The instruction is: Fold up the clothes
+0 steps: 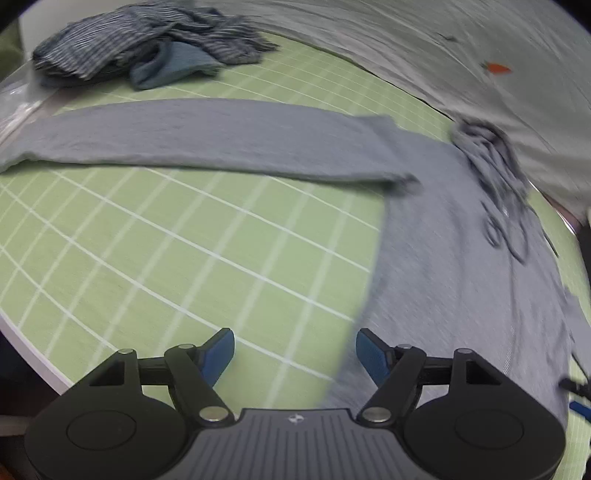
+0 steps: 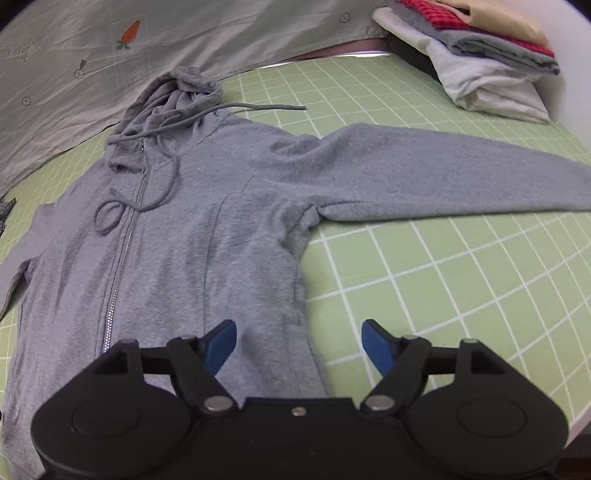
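Nearest in each wrist view is one gripper with two blue-padded fingers. The left gripper has its fingers spread wide and holds nothing; it hangs over the side edge of the one grey zip-up hooded sweatshirt. The right gripper is likewise spread and empty, above the sweatshirt's lower front near its other side edge.

The sweatshirt lies flat, front up and zipped, on the green grid-lined cutting mat covering the desk. Its two sleeves stretch straight out to either side, one sleeve in the left view and the other sleeve in the right. The hood is bunched at the far end, and its two drawstrings trail loosely across the chest and the mat.

Farther off, a crumpled heap of striped and blue clothes sits at the mat's far left, and one stack of folded clothes, about four pieces in white, grey, red and tan, at the far right. Behind lies a pale grey sheet with a carrot print.
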Action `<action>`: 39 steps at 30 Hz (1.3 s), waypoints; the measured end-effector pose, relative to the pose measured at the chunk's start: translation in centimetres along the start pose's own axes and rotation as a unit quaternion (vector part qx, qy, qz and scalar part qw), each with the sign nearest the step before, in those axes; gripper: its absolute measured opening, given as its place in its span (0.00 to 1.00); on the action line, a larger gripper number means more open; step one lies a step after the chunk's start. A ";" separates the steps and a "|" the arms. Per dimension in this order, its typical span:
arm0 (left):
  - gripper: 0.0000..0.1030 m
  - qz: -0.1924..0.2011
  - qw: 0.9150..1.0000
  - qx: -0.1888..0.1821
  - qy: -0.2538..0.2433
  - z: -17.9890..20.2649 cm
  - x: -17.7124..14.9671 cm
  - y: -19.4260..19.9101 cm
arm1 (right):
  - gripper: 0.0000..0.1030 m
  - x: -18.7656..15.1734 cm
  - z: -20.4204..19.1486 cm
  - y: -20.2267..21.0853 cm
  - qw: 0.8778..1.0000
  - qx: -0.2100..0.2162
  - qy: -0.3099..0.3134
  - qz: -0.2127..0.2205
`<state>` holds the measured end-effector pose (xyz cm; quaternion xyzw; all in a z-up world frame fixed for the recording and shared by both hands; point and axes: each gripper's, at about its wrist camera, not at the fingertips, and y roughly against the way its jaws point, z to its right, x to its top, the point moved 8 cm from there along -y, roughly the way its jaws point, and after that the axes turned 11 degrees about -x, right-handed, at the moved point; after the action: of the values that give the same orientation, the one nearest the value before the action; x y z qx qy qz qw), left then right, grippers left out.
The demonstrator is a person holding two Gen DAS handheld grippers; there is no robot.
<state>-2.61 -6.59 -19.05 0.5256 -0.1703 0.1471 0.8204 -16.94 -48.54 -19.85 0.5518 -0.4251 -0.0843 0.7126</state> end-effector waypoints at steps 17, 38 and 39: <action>0.94 0.077 0.989 0.115 0.047 -13.8 11.0 2.9 | 0.97 -1.0 -2.2 2.0 0.995 -0.088 -0.025 0.040; 0.97 0.068 0.984 0.162 0.036 -19.9 16.2 -1.7 | 0.98 -2.0 -5.4 1.7 0.990 -0.136 -0.021 0.006; 0.99 0.069 0.984 0.162 0.036 -19.9 16.3 -1.8 | 0.98 -2.1 -5.5 1.5 0.990 -0.137 -0.024 0.003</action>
<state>15.26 11.82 -21.18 0.6329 -0.1501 0.2482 0.7178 -14.91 -42.81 -19.77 0.4455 -0.4277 -0.1532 0.7715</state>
